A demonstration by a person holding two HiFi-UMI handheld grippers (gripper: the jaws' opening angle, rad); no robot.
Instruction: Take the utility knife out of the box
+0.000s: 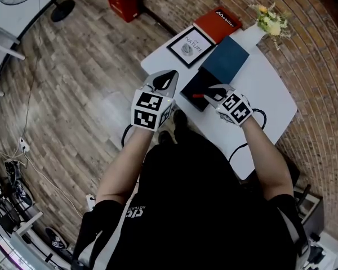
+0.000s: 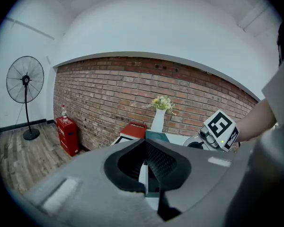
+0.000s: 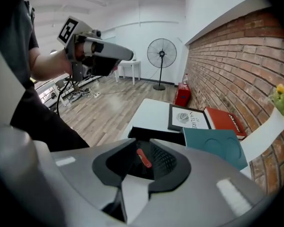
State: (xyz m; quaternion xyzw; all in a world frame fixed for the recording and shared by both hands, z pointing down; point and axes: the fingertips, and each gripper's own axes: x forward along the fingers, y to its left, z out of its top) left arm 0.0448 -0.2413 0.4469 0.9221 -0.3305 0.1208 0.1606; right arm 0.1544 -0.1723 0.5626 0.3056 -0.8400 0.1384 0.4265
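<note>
Right gripper [image 1: 211,94] sat over the open black box [image 1: 192,88], pointed steeply down into it. Jaws were spread. Its own view showed the red knife [image 3: 143,157] in the gap between them, but neither pad was on it. Nothing gripped.

Knife was in the box, lying flat on the dark bottom at a slant. In head view it showed as a short red strip right at the right gripper's tips.

Left gripper [image 1: 168,79] was just beside the box's left side, near the table [image 1: 270,94] edge. Jaws were pressed together with nothing between them. It pointed roughly level toward the brick wall [image 2: 109,93], and its view caught the right gripper's marker cube off to the right.

Rest of the table:
- Teal lid [image 1: 225,61] lay flat, touching the far end of the box.
- Black frame [image 1: 190,46] with a white print lay left of the lid.
- Red book [image 1: 217,22] lay behind the frame, toward the wall.
- White vase [image 2: 157,119] with flowers [image 1: 270,20] stood at the far corner.

Off the table, a fan [image 2: 24,82] stood on the wood floor [image 1: 73,66] by the white wall.
</note>
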